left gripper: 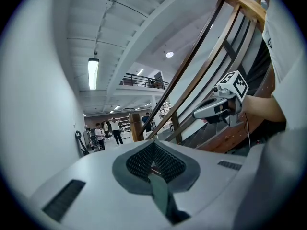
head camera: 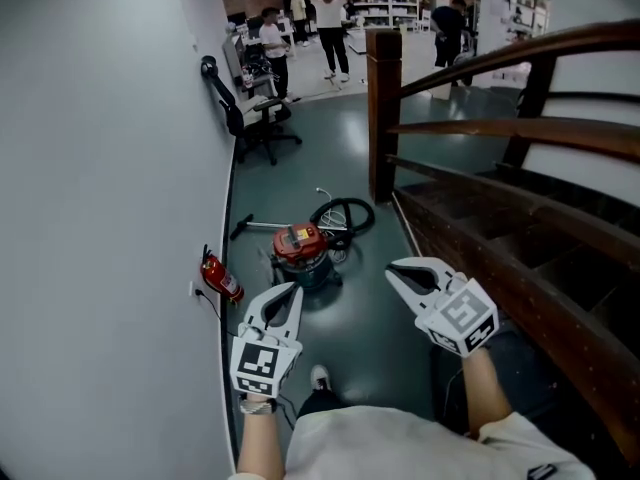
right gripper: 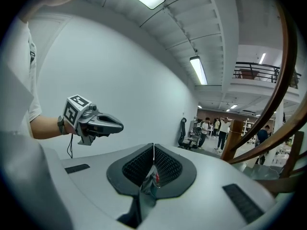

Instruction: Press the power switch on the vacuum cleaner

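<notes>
The head camera looks steeply down past the left gripper and right gripper, with the vacuum cleaner on the floor well beyond the fingers. Each gripper camera sits close behind its own fingers, facing nearly level ahead. All three views share the wooden stair post far ahead of the fingers; each gripper view catches the other gripper alongside.

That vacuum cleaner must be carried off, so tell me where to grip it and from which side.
Grip the vacuum cleaner at the top of its red lid, coming down from above. It stands upright, with the hose coiled behind and a wand lying left. A carry handle is too small to confirm.
</notes>
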Tool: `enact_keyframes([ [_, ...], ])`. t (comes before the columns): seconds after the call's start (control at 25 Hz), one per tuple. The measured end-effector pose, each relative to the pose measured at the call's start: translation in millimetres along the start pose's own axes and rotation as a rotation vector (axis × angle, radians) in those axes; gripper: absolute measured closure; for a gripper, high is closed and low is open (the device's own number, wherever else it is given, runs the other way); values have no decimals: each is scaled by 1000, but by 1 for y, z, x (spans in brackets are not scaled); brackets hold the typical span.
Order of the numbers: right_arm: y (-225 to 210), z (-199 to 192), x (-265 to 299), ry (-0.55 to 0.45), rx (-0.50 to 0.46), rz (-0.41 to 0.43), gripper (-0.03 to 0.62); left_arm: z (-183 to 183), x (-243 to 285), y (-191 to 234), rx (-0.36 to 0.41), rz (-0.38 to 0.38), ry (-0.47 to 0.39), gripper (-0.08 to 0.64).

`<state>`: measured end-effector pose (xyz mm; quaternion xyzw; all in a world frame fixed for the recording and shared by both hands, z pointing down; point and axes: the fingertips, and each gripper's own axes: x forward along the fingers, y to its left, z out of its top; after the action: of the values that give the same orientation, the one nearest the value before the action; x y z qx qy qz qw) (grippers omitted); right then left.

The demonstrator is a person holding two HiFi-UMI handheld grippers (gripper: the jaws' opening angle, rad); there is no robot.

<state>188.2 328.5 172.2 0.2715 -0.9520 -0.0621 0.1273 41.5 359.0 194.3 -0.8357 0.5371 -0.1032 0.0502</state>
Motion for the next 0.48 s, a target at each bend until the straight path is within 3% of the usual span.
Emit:
enact_keyframes([
  [0.48,-53,-13,58,18,6,-31,563,-15,73,46,-3,-48,-15,561],
])
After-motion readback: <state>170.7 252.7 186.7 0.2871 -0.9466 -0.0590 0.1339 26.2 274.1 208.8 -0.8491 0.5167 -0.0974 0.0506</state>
